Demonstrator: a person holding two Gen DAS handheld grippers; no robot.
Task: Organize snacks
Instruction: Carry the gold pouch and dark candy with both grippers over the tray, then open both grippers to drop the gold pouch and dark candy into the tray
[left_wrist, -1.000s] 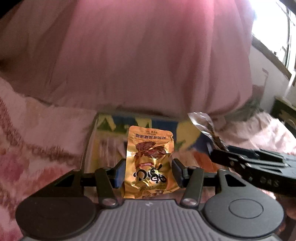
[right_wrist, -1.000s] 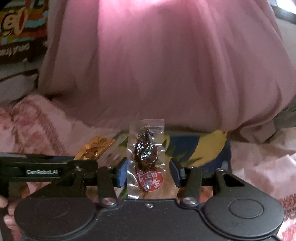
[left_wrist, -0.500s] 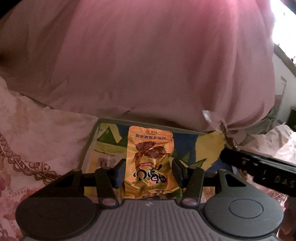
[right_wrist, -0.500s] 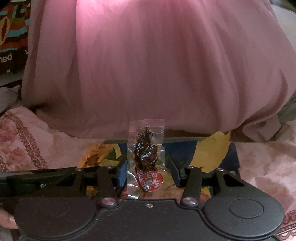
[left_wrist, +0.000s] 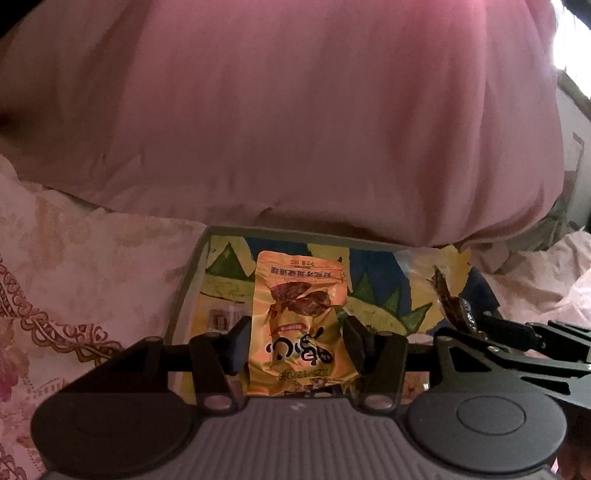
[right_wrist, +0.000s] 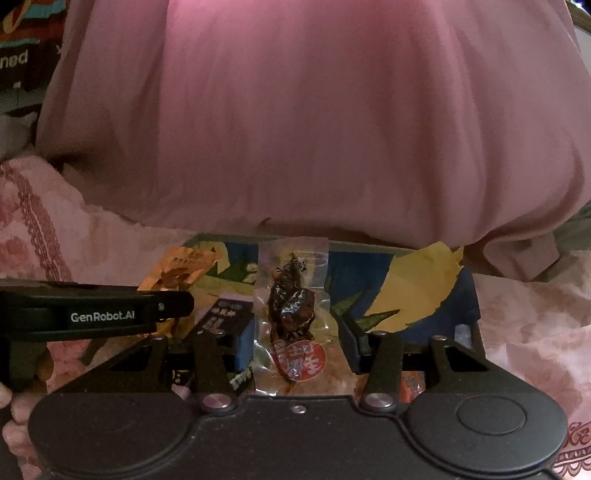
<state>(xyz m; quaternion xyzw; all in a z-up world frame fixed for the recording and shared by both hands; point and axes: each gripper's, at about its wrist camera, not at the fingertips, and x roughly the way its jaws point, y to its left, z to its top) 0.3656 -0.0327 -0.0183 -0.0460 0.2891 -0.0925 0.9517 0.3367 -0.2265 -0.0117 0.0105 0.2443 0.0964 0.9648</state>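
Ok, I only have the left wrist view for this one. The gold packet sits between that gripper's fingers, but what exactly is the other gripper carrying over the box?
Observer: The right gripper is shut on a clear vacuum pack of something dark and dried, with a round red label near its lower end.
Operator: Anything lying in the box below it?
Observer: Yes. A black packet with white lettering lies inside the box, just left of the clear pack.
Operator: Only that one?
Observer: No, an orange-red packet peeks out behind the right gripper's right finger, but it is too hidden to identify.
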